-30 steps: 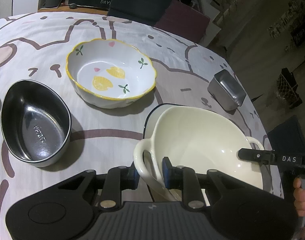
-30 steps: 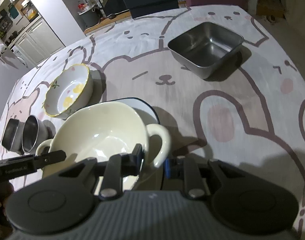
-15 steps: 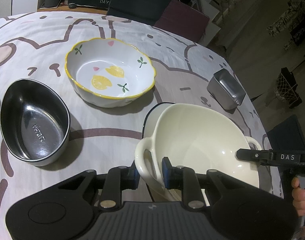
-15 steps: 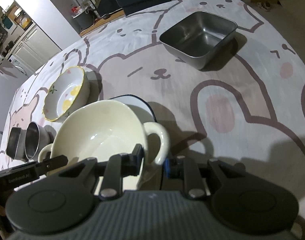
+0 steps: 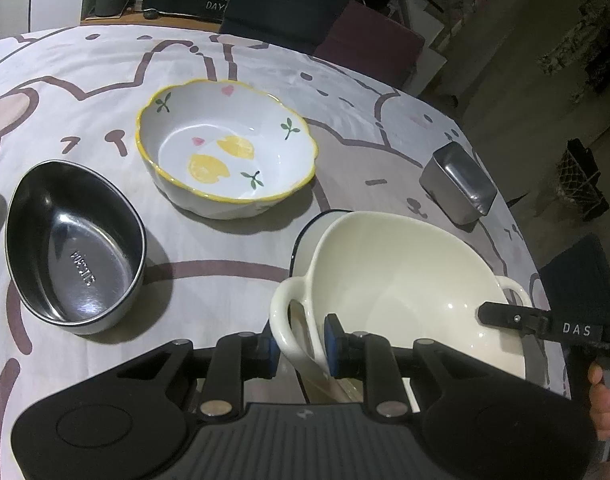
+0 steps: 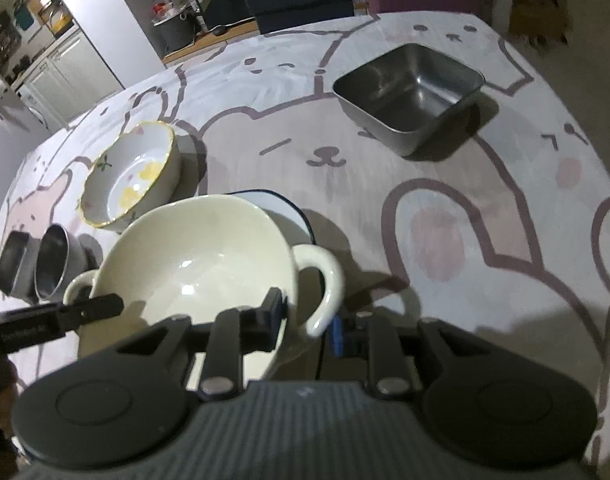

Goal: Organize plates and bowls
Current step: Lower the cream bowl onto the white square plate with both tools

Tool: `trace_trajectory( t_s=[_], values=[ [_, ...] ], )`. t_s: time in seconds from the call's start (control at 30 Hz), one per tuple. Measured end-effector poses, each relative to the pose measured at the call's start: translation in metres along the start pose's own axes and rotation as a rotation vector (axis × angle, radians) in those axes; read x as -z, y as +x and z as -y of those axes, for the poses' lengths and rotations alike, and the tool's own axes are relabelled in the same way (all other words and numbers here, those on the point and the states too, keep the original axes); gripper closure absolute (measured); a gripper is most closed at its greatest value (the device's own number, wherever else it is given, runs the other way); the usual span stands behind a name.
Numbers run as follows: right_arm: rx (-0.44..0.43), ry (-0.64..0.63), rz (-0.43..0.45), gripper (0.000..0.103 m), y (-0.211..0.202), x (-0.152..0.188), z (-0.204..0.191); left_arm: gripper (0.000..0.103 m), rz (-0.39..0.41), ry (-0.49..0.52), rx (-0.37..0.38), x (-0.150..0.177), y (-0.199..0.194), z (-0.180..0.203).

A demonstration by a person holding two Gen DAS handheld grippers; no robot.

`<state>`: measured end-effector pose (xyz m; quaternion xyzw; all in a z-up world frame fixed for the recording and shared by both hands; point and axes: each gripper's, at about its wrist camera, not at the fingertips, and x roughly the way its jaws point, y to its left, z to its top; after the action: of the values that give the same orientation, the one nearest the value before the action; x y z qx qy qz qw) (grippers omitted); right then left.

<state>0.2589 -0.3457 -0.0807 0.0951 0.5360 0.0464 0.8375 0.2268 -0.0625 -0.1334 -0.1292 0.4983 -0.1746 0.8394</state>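
A cream two-handled bowl (image 5: 385, 280) (image 6: 193, 264) sits tilted over a white plate with a dark blue rim (image 5: 305, 232) (image 6: 289, 208). My left gripper (image 5: 301, 348) is shut on the bowl's left handle, one pad on each side of the loop. My right gripper (image 6: 309, 320) spans the right handle and the bowl wall; its jaws are opening, with the handle still between them. In the left wrist view one right finger (image 5: 501, 316) lies over that handle, and a hand (image 5: 601, 400) shows behind it.
On the bear-print tablecloth stand a lemon-pattern bowl with a yellow rim (image 5: 225, 148) (image 6: 133, 176), an oval steel bowl (image 5: 73, 240) (image 6: 53, 264) and a square steel container (image 5: 457, 184) (image 6: 409, 92). A small dark container (image 6: 13, 264) stands beside the oval bowl. The table edge is close on the right.
Hardly anything differs. The cream bowl stays between both grippers over the plate, and the right wrist view has shifted only slightly.
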Motion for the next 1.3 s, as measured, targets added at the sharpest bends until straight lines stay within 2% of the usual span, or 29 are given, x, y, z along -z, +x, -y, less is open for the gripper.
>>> trace_trajectory(
  t_s=[0.3, 0.53, 0.77, 1.3],
  values=[
    [0.012, -0.025, 0.0, 0.073, 0.001, 0.001, -0.002, 0.077, 0.004, 0.04, -0.031, 0.002, 0.0, 0.005],
    [0.019, -0.007, -0.002, 0.073, 0.0, 0.003, -0.004, 0.077, 0.004, 0.036, -0.019, 0.001, 0.0, 0.003],
    [-0.054, 0.092, -0.07, 0.072, 0.012, -0.004, 0.02, 0.078, -0.005, 0.057, -0.013, 0.002, 0.003, 0.005],
    [-0.099, 0.107, -0.066, 0.072, 0.017, -0.004, 0.03, 0.079, -0.011, 0.05, -0.001, 0.0, 0.002, 0.004]
  ],
)
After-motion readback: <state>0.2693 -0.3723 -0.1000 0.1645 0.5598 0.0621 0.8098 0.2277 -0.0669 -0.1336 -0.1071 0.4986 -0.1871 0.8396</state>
